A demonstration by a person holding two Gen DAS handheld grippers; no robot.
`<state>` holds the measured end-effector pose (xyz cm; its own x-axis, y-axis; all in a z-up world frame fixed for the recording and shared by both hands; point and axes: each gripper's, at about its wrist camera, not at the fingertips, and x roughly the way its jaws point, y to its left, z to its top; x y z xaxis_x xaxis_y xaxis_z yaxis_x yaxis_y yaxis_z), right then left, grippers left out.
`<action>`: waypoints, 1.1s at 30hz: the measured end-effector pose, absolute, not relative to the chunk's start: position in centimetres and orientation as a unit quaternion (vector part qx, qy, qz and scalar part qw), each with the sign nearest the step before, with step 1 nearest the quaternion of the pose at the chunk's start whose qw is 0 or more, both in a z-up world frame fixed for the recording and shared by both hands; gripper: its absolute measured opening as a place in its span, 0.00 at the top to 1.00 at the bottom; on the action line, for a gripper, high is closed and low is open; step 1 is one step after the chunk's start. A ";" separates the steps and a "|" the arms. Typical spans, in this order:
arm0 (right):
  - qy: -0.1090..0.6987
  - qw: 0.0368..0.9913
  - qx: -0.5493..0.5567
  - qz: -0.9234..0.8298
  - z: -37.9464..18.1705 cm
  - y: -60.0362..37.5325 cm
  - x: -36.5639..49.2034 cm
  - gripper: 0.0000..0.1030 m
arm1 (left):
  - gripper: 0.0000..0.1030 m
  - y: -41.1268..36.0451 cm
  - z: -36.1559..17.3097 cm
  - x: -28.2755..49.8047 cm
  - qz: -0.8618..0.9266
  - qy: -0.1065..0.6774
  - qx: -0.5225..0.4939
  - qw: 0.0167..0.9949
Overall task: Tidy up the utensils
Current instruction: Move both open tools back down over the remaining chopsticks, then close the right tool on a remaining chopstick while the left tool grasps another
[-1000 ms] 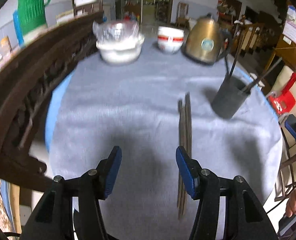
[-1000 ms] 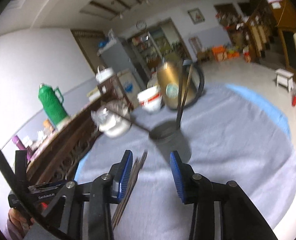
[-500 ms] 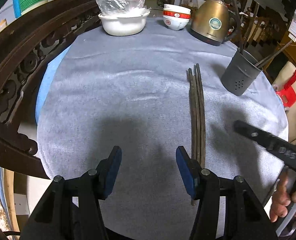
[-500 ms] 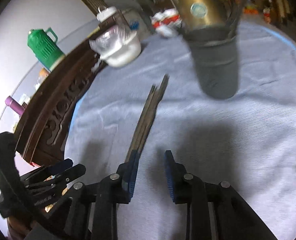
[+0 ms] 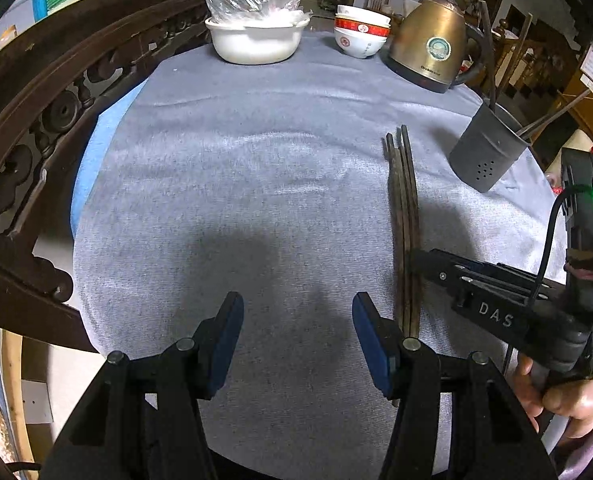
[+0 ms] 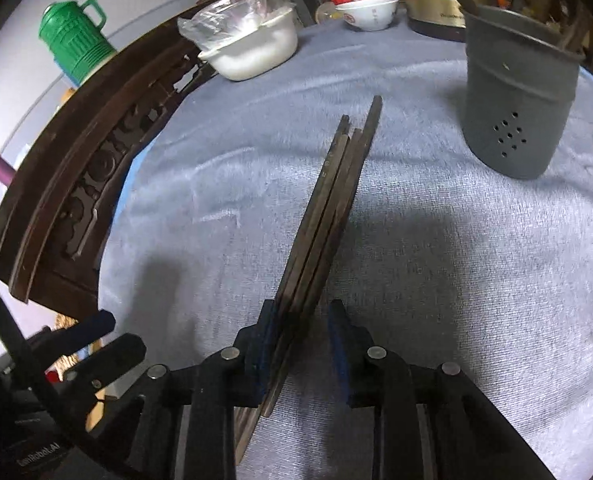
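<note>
The right gripper [image 6: 300, 344] is closing around the chopsticks [image 6: 328, 200] (thin, stiff, light, likely slippery), gripping near their near ends. The left gripper [image 5: 296, 332] is hovering half-open, holding nothing.

The left claw [image 5: 294, 330] hung with its blue pads apart over the grey-clothed desk [image 5: 224, 184], nothing between them. Just right of it lay a bundle of dark chopsticks [image 5: 405, 216], where the right claw [image 5: 416, 260], jaws closing, reached their middle. A grey holder [image 5: 486, 152] stood beyond.
</note>
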<state>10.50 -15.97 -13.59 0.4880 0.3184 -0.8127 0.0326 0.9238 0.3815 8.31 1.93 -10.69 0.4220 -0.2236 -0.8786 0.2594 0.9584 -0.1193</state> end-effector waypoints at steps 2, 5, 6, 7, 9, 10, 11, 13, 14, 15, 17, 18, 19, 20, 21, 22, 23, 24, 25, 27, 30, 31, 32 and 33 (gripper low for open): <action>0.499 0.848 0.159 0.080 -13.7 -15.9 10.3 0.83 | 0.44 1.7 -10.8 8.3 -0.143 0.522 0.019 0.841; 0.500 0.847 0.162 0.078 -13.8 -16.8 9.6 0.85 | 0.44 1.4 -10.8 8.3 -0.147 0.523 0.023 0.839; 0.500 0.847 0.163 0.077 -13.8 -17.2 9.4 0.86 | 0.44 1.3 -10.8 8.3 -0.148 0.524 0.024 0.839; 0.502 0.844 0.170 0.076 -13.8 -17.8 9.0 0.86 | 0.44 1.0 -10.9 8.2 -0.149 0.524 0.026 0.838; 0.503 0.840 0.186 0.078 -13.8 -18.9 8.4 0.86 | 0.44 0.5 -10.9 8.1 -0.154 0.526 0.032 0.836; 0.502 0.840 0.194 0.077 -13.9 -19.4 8.0 0.85 | 0.44 0.2 -11.0 8.1 -0.157 0.527 0.034 0.835; 0.501 0.838 0.203 0.074 -14.0 -20.2 7.6 0.85 | 0.44 -0.1 -11.1 8.0 -0.160 0.528 0.036 0.833; 0.503 0.829 0.229 0.081 -14.2 -21.3 6.8 0.84 | 0.44 -0.7 -11.2 7.9 -0.165 0.530 0.042 0.830; 0.502 0.825 0.247 0.083 -14.3 -22.0 6.4 0.84 | 0.44 -1.1 -11.4 7.9 -0.169 0.532 0.046 0.828; 0.501 0.824 0.251 0.078 -14.4 -22.5 6.1 0.84 | 0.44 -1.2 -11.5 7.8 -0.170 0.534 0.048 0.827; 0.498 0.827 0.251 0.072 -14.4 -23.2 5.6 0.84 | 0.44 -1.7 -11.9 7.7 -0.175 0.537 0.052 0.824; 0.497 0.826 0.256 0.072 -14.3 -23.5 5.5 0.83 | 0.44 -1.9 -12.0 7.6 -0.176 0.538 0.054 0.823; 0.492 0.826 0.265 0.076 -14.1 -23.8 5.4 0.82 | 0.44 -2.0 -12.1 7.6 -0.177 0.539 0.055 0.821; 0.488 0.826 0.269 0.079 -14.0 -23.9 5.3 0.81 | 0.44 -2.1 -12.3 7.5 -0.177 0.541 0.058 0.820; 0.484 0.827 0.272 0.082 -13.8 -24.0 5.2 0.81 | 0.44 -2.2 -12.5 7.4 -0.176 0.542 0.060 0.820; 0.481 0.830 0.270 0.085 -13.5 -23.9 5.2 0.81 | 0.44 -2.4 -12.6 7.3 -0.175 0.542 0.062 0.820; 0.480 0.831 0.268 0.088 -13.3 -23.8 5.2 0.81 | 0.44 -2.5 -12.7 7.2 -0.174 0.543 0.065 0.819; 0.478 0.832 0.267 0.092 -13.2 -23.6 5.3 0.81 | 0.44 -2.5 -12.8 7.1 -0.174 0.543 0.066 0.819; 0.478 0.832 0.264 0.094 -13.1 -23.4 5.3 0.81 | 0.44 -2.6 -12.9 7.0 -0.175 0.543 0.069 0.818; 0.480 0.832 0.264 0.093 -13.3 -23.1 5.5 0.81 | 0.44 -2.8 -12.9 6.7 -0.175 0.540 0.075 0.820; 0.481 0.831 0.267 0.087 -13.5 -23.3 5.5 0.81 | 0.44 -3.0 -13.1 6.4 -0.177 0.538 0.086 0.820; 0.481 0.830 0.269 0.085 -13.5 -23.4 5.5 0.81 | 0.44 -3.0 -13.2 6.4 -0.179 0.538 0.086 0.819; 0.482 0.829 0.271 0.085 -13.6 -23.4 5.7 0.81 | 0.44 -3.0 -13.4 6.3 -0.181 0.539 0.087 0.818; 0.482 0.828 0.272 0.085 -13.6 -23.3 5.8 0.81 | 0.44 -2.9 -13.5 6.3 -0.181 0.541 0.087 0.817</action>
<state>5.77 -23.28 -13.57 0.5205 0.4033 -0.7526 0.1215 0.8375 0.5328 6.25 -2.95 -13.51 0.3492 -0.2016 -0.9151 0.3891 0.9196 -0.0541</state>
